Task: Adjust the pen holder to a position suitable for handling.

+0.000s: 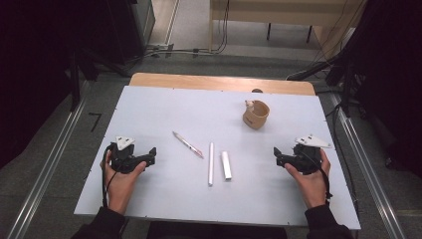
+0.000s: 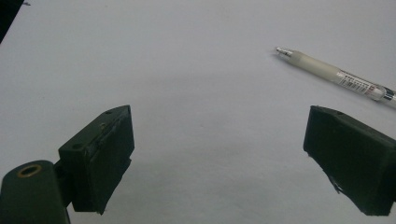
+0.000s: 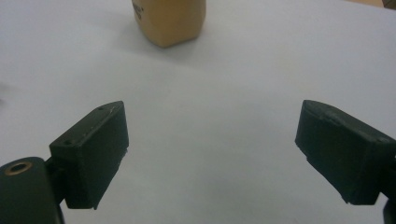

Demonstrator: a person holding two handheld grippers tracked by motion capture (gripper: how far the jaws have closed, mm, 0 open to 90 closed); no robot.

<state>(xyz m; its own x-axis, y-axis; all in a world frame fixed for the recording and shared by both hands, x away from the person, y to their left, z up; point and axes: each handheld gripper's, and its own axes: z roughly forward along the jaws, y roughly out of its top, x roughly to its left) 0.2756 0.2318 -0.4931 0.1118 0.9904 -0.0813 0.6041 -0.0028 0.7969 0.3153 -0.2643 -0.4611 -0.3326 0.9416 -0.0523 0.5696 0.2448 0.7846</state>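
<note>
Tongs rest in both my hands on the pale white tabletop [image 1: 149, 114], each spread wide and grasping nothing. My left gripper [image 1: 151, 155] sits near the table's left edge, its jaws well apart, and in the left gripper view [image 2: 219, 163] only bare surface lies between them. Just ahead of it lies the translucent white click pen with a printed label [image 2: 336, 74], slanted across the table [image 1: 187, 144] and clear of both jaws. My right gripper [image 1: 276, 155] sits near the right edge, jaws likewise released, with bare tabletop between them in the right gripper view [image 3: 212, 158]. Between my two hands lie a long slim white stick [image 1: 211, 163] and a shorter white stick [image 1: 226, 165], side by side but apart. Farther back stands the tan ceramic mug [image 1: 256, 114], upright, seen ahead of my right jaws [image 3: 169, 21].
</note>
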